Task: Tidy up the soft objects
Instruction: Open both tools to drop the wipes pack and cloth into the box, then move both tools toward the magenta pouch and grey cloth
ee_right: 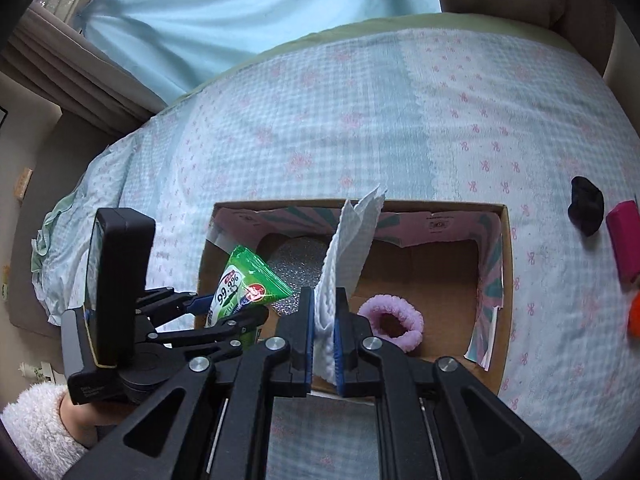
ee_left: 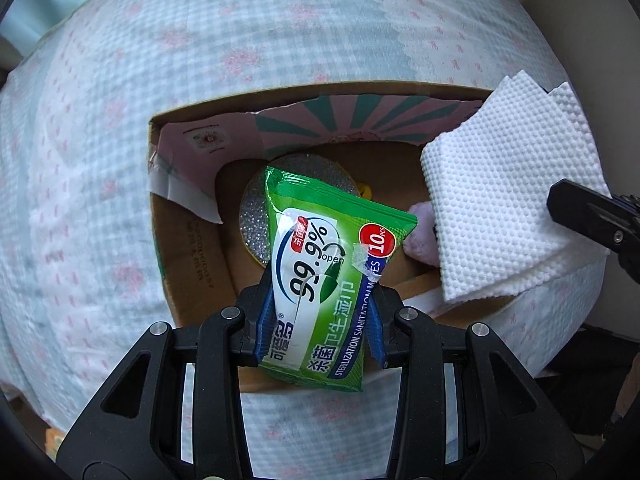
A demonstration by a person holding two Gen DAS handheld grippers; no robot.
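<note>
Cardboard box (ee_right: 505,280) dead ahead of you, sitting open on the checked bedspread (ee_right: 320,128), and both your tools are poised over it. Your left gripper (ee_left: 320,324) is clamped on the green wet-wipes pack (ee_left: 320,264), blue pads pinching its lower half, the pack tilted over the near left part of the box. Below it lies a glittery silver round sponge (ee_left: 256,216) on the box floor, largely hidden by the pack.

Your right gripper (ee_right: 324,344) is closed tight on a folded white paper towel (ee_right: 352,240), which stands up between the fingers and blocks the middle of the box from that camera. From the left wrist view the same towel hangs across the box's right corner, covering part of a pink fluffy scrunchie (ee_right: 394,320). The scrunchie rests on the box floor just to the right of your right fingers, near the front wall.

Torn pink-and-teal paper flaps (ee_left: 320,120) line the inside walls and lean inward at the left and right ends.

Out on the bedspread, well to the right of the box, sit a black soft lump (ee_right: 586,204), a magenta item (ee_right: 624,240) beside it, and an orange thing (ee_right: 634,316) at the frame edge.
</note>
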